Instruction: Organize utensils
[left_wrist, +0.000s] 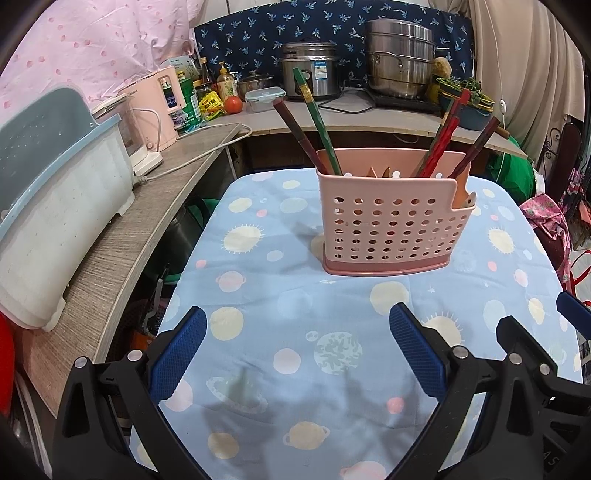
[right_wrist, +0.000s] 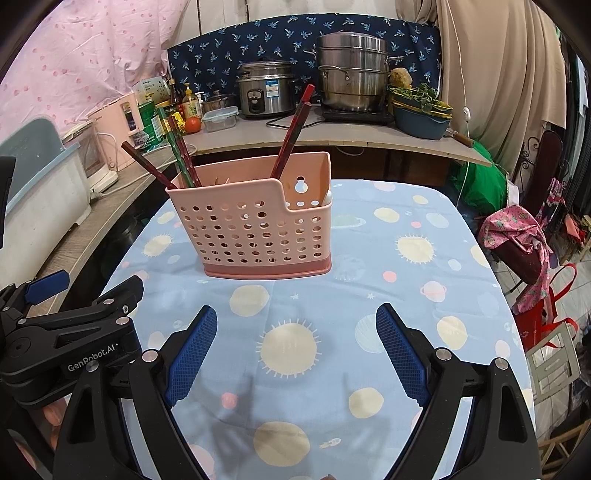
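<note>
A pink perforated utensil holder (left_wrist: 391, 225) (right_wrist: 258, 229) stands upright on the blue planet-print tablecloth (left_wrist: 280, 295) (right_wrist: 388, 258). Several chopsticks lean out of it: a green one (left_wrist: 317, 122) and dark red ones (left_wrist: 448, 133) (right_wrist: 293, 129); pale wooden tips show in its middle. My left gripper (left_wrist: 297, 328) hangs open above the cloth in front of the holder, nothing between its blue pads. My right gripper (right_wrist: 295, 328) is open too, empty, also short of the holder. The left gripper's black body (right_wrist: 66, 332) shows at the left of the right wrist view.
A grey shelf on the left carries a blue-lidded white bin (left_wrist: 55, 206) and a pink appliance (left_wrist: 155, 103). The back counter holds a rice cooker (left_wrist: 314, 70), a steel steamer pot (left_wrist: 400, 55), bottles and a tomato. Bags and a chair (right_wrist: 524, 243) crowd the right side.
</note>
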